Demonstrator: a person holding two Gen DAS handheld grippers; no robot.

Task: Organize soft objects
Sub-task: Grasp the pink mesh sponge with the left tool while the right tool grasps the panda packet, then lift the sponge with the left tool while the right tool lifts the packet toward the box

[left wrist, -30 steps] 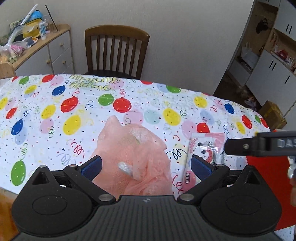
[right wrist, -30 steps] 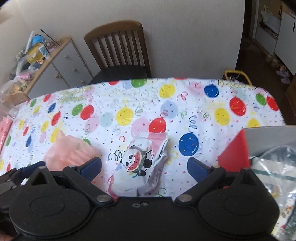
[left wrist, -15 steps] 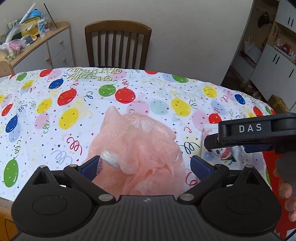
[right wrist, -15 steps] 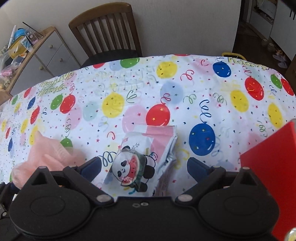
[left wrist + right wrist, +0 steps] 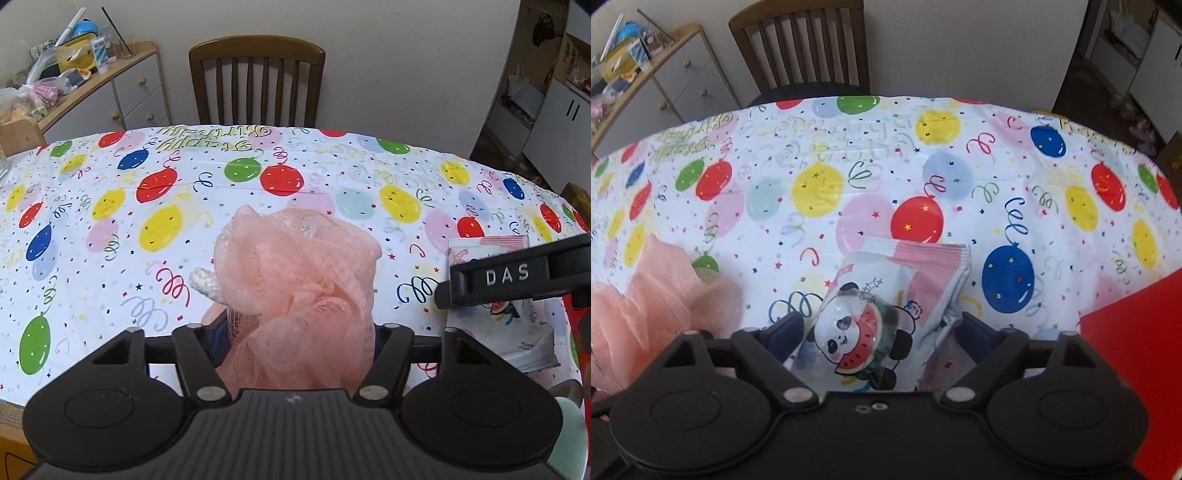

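A peach mesh bath puff (image 5: 295,288) with a white cord loop (image 5: 205,284) lies on the balloon tablecloth (image 5: 166,192). My left gripper (image 5: 295,336) is shut on the puff, which bulges up between the fingers. The puff also shows at the left of the right wrist view (image 5: 653,302). A soft panda-print pouch (image 5: 879,314) lies on the cloth. My right gripper (image 5: 875,328) has closed in on the pouch's sides, its blue pads (image 5: 786,328) touching it. The right gripper's arm (image 5: 517,275) shows in the left wrist view, over the pouch (image 5: 513,317).
A red box (image 5: 1137,350) stands at the table's right. A wooden chair (image 5: 256,81) is behind the table. A sideboard (image 5: 92,99) with clutter stands at the back left. White cabinets (image 5: 565,110) are at the back right.
Both grippers have narrowed from wide open. The left closed on the puff and squeezed it up. The right moved down and closed around the panda pouch.
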